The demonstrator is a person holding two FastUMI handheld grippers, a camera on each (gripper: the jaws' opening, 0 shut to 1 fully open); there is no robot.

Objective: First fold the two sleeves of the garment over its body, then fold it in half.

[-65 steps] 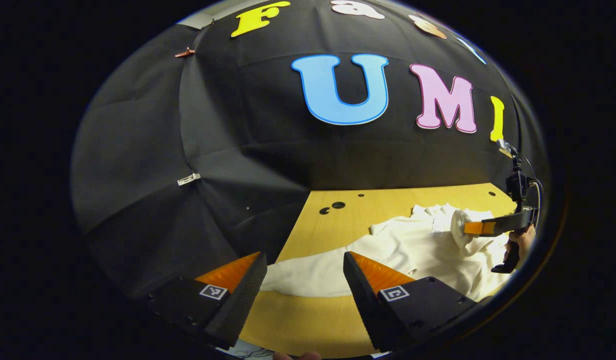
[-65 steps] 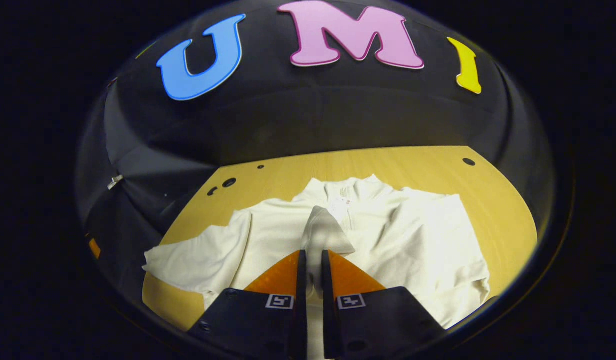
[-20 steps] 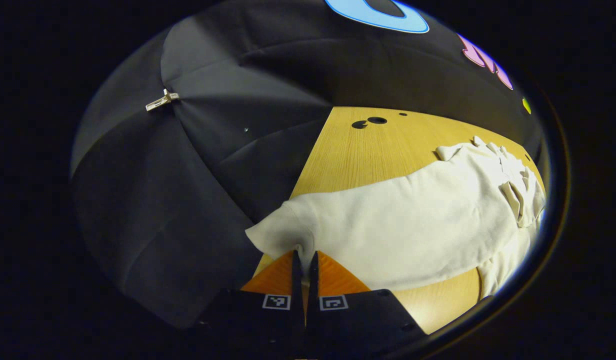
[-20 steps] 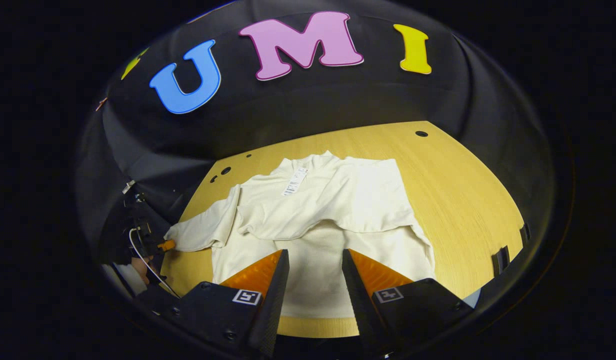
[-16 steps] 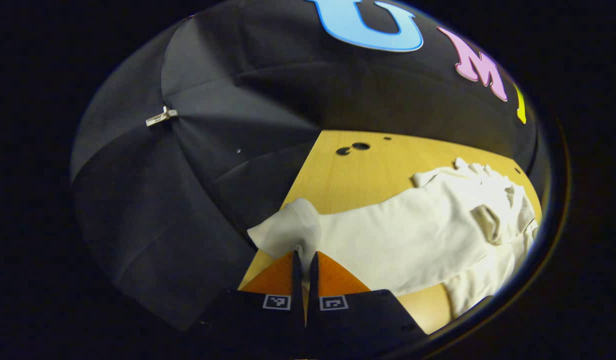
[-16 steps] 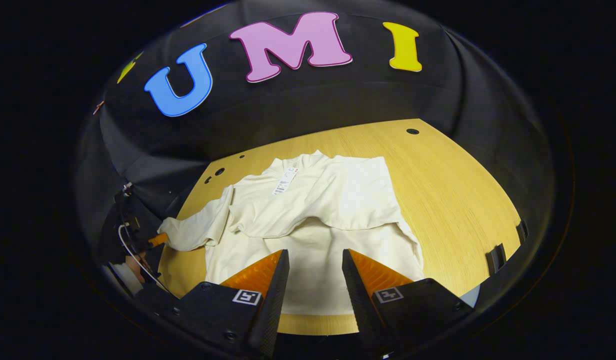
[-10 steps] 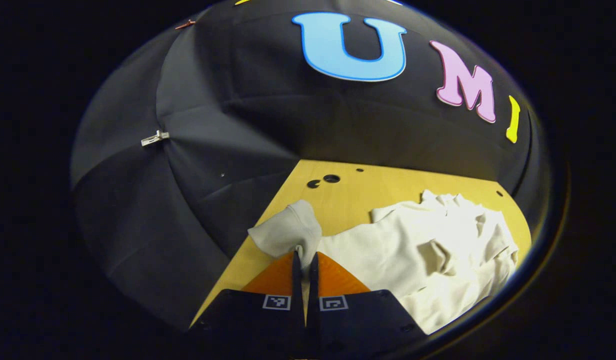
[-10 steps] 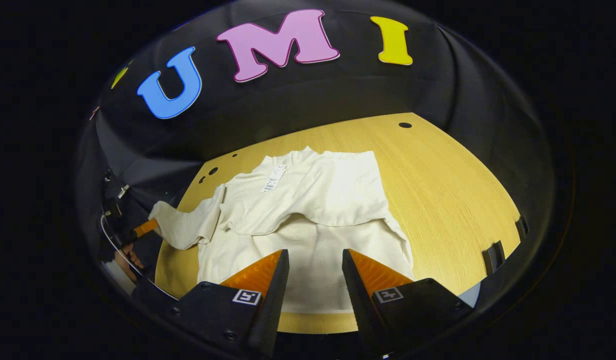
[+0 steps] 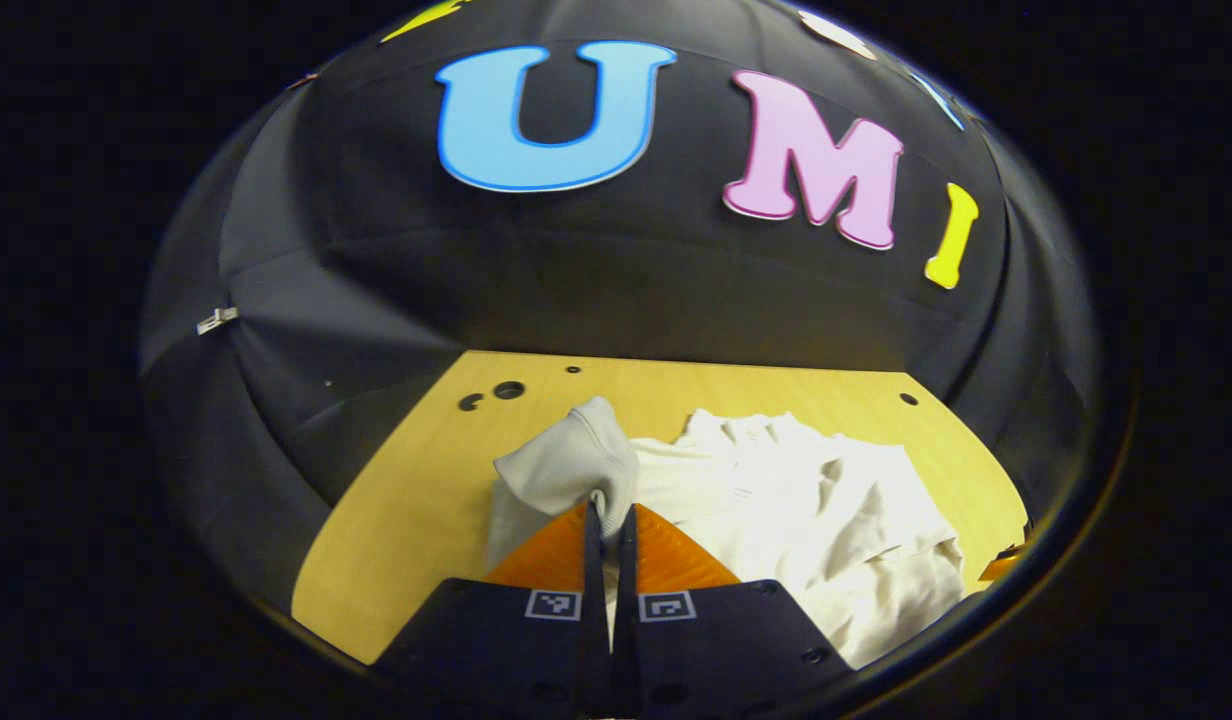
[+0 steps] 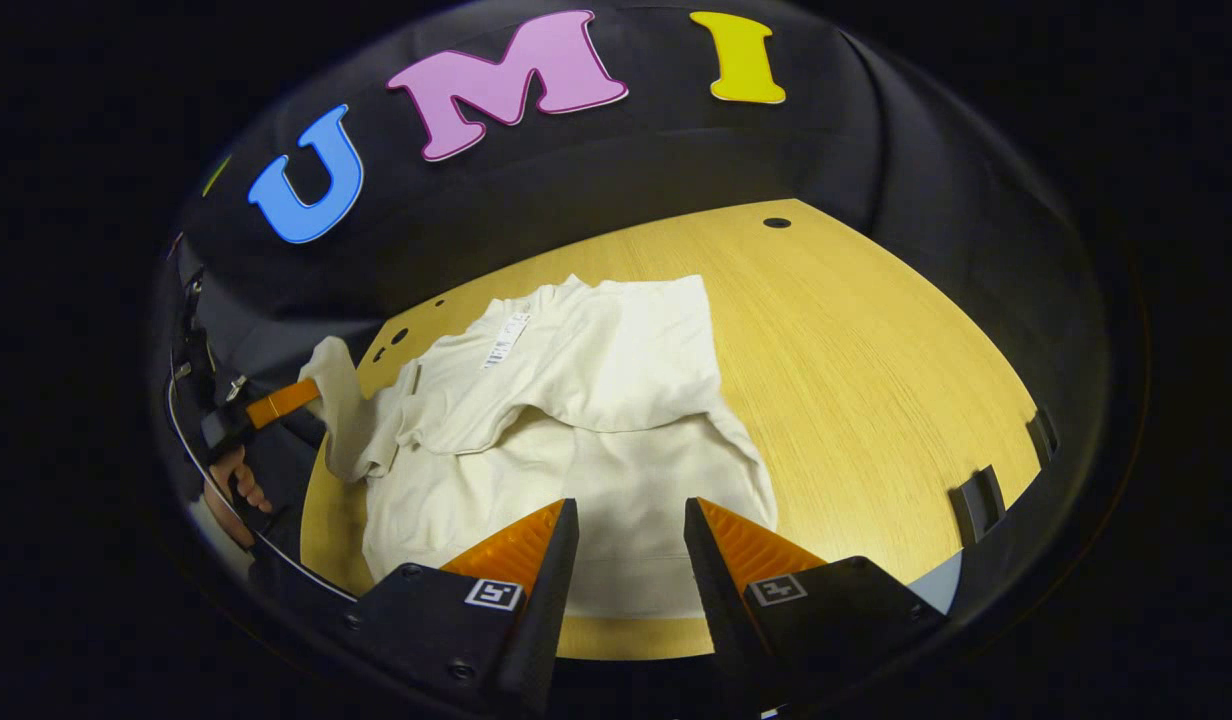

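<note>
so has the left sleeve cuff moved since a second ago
Yes. The left gripper has lifted the sleeve cuff off the table edge and carried it toward the garment's body.

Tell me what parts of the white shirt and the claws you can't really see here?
- Sleeve cuff, left gripper view: the bit inside the shut left claw is hidden by its fingers.
- Shirt hem, right gripper view: covered by the open right claw.
- Tag print, right gripper view: too small.
- Hand, right gripper view: cut off by the edge.
</note>
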